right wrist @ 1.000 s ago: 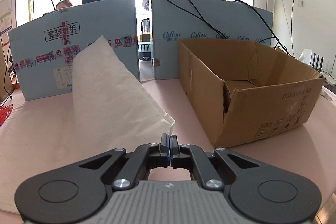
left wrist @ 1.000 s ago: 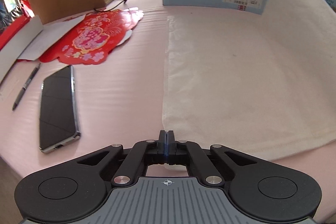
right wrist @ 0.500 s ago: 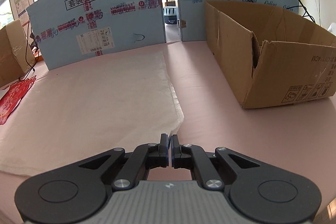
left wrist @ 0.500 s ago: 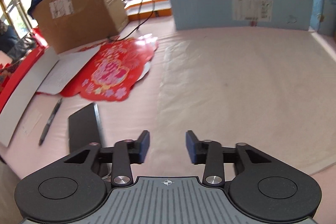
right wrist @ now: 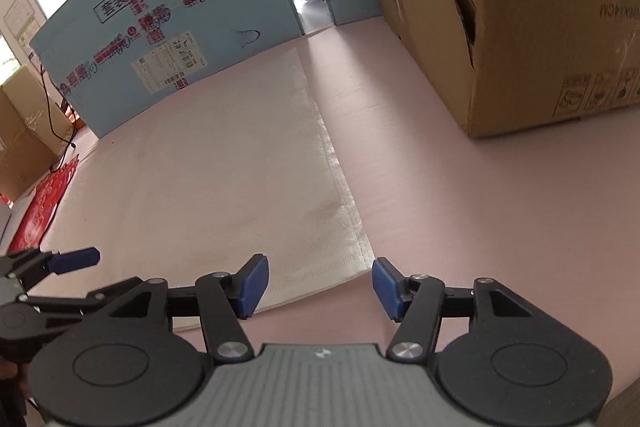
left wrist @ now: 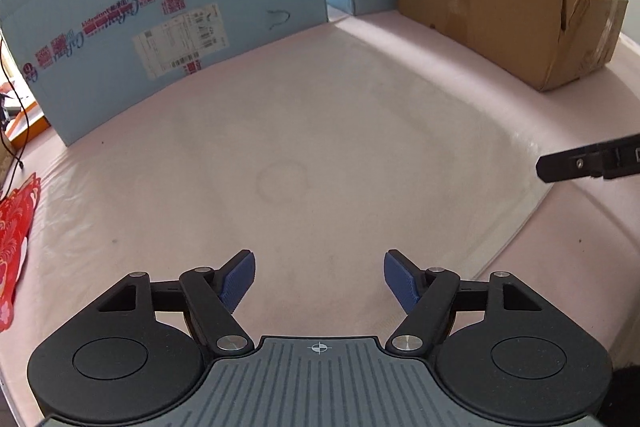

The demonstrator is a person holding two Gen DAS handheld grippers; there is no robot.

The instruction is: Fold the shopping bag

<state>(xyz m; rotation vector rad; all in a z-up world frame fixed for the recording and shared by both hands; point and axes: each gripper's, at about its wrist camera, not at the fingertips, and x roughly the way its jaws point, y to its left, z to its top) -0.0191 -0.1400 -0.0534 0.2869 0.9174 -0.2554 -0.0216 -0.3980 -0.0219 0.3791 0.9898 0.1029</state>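
Observation:
The shopping bag is a pale cream cloth sheet lying flat on the pink table, its right edge running down the right wrist view. My left gripper hovers over the bag's near part, jaws opening, nothing between its blue pads. My right gripper hangs over the bag's near right corner, jaws also opening and empty, the hem just beyond them. One finger of the right gripper reaches in at the right of the left wrist view. The left gripper's fingers show at the left edge of the right wrist view.
An open brown cardboard box stands on the table to the right of the bag. Light blue printed cardboard panels wall off the back. A red paper decoration lies at the left, with another brown box behind it.
Both grippers have let go of the bag and opened. The raised right side of the bag now lies flat. The left gripper has swung right, from the bag's left edge to over its middle.

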